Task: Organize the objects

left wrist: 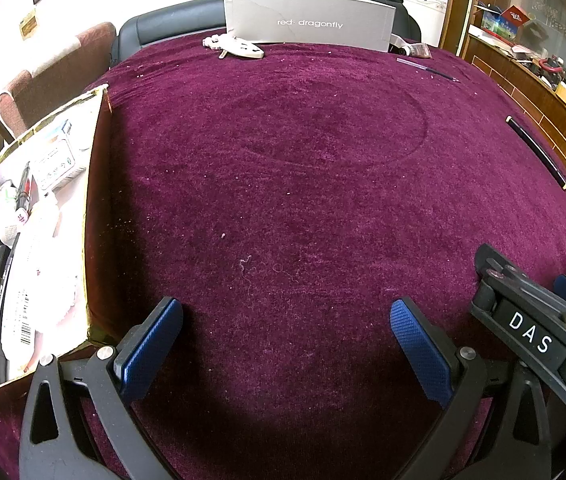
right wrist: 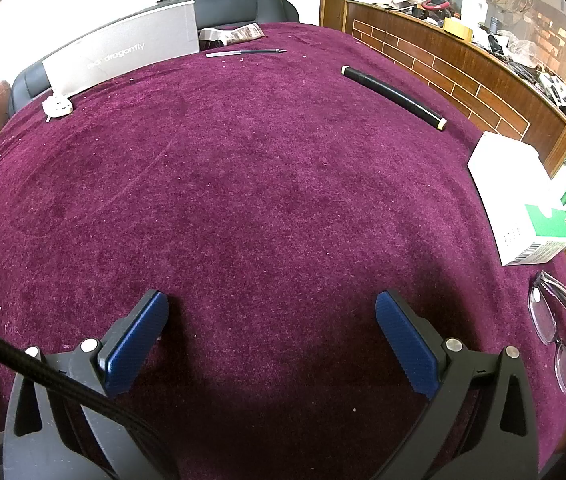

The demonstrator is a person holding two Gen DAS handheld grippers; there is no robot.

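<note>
Both the left gripper (left wrist: pixel 287 320) and right gripper (right wrist: pixel 271 312) hover wide apart and hold nothing above the purple cloth (left wrist: pixel 303 184), with the filled box (left wrist: pixel 39 216) at left, and a black stick (right wrist: pixel 393 96), pen (right wrist: pixel 247 53), white carton (right wrist: pixel 519 204) and glasses (right wrist: pixel 559 328) at upper and right edges.

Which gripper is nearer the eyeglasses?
Right. The eyeglasses lie just beside the right gripper; the left gripper sits farther away, beyond the right one.

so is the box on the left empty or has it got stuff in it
It has stuff in it: the open box holds pens, small cartons and white packets, seen in the left wrist view.
</note>
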